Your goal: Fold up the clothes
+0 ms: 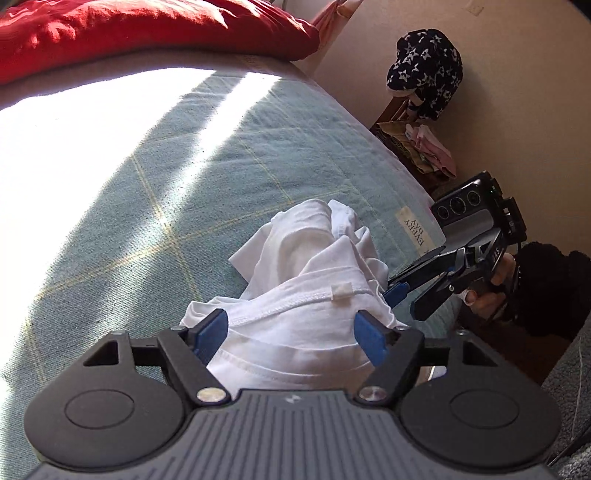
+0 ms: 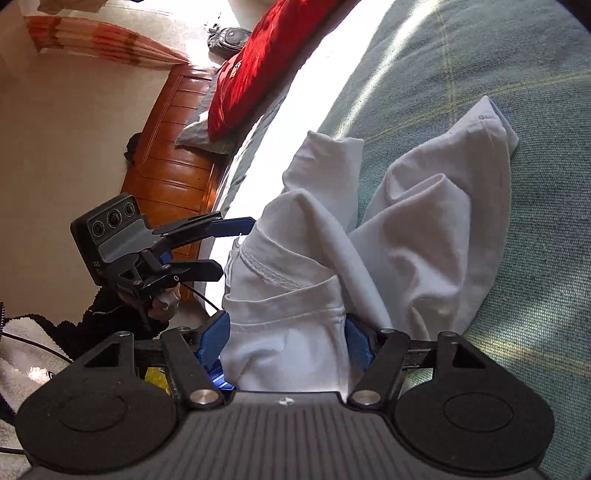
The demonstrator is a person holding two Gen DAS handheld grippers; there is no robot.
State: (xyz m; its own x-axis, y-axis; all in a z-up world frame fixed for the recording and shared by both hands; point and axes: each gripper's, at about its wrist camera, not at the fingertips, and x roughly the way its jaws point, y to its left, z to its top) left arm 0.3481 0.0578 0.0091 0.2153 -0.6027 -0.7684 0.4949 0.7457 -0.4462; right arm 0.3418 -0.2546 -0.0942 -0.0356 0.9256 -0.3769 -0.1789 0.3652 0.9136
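A crumpled white garment (image 1: 295, 258) (image 2: 424, 229) lies bunched on the teal checked bed cover (image 1: 184, 166) (image 2: 535, 110). My left gripper (image 1: 291, 328) points down at its stitched hem, and cloth fills the wide gap between the blue pads without being pinched. My right gripper (image 2: 288, 338) straddles another fold of the same garment, its jaws also wide apart. Each gripper shows in the other's view: the right gripper (image 1: 406, 304) at the garment's right edge, the left gripper (image 2: 236, 247) at its left edge. A hand (image 1: 491, 291) holds the right one.
A red pillow (image 1: 147, 26) (image 2: 258, 66) lies at the head of the bed by a wooden headboard (image 2: 170, 147). Beside the bed stand a dark star-patterned garment (image 1: 424, 70) and a pile of pink clothes (image 1: 432, 147). Bright sunlight crosses the cover.
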